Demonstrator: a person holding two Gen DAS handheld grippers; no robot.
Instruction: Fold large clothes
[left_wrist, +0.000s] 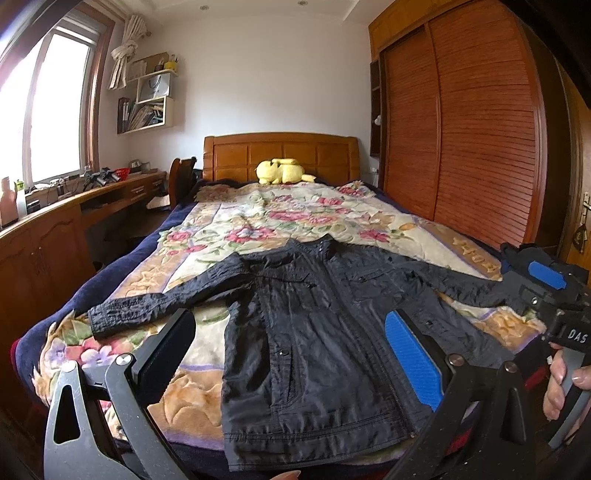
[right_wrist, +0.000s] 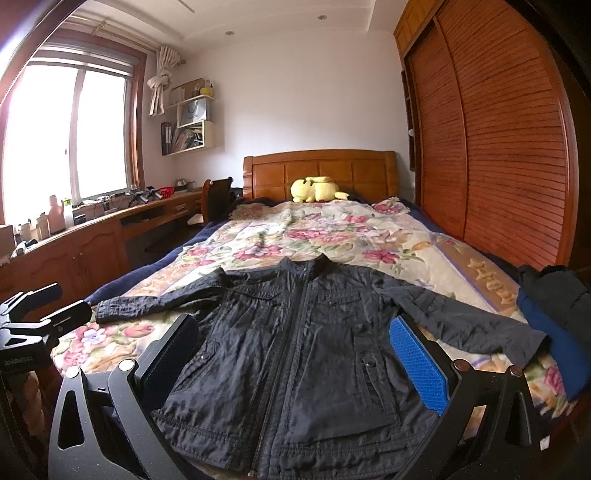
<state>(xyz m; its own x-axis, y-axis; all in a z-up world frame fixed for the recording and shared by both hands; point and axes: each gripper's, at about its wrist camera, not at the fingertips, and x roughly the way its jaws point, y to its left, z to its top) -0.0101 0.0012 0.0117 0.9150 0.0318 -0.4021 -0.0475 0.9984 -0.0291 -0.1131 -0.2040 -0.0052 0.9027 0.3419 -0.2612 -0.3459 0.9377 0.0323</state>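
Observation:
A black zip jacket lies flat and face up on the floral bedspread, collar toward the headboard, both sleeves spread out. It also shows in the right wrist view. My left gripper is open and empty, hovering above the jacket's hem at the foot of the bed. My right gripper is open and empty, also above the hem. The right gripper also shows in the left wrist view, beside the jacket's right sleeve cuff. The left gripper shows at the left edge of the right wrist view.
A yellow plush toy lies by the wooden headboard. A slatted wardrobe runs along the right of the bed. A wooden desk with clutter stands under the window at the left. A dark and blue garment lies at the bed's right edge.

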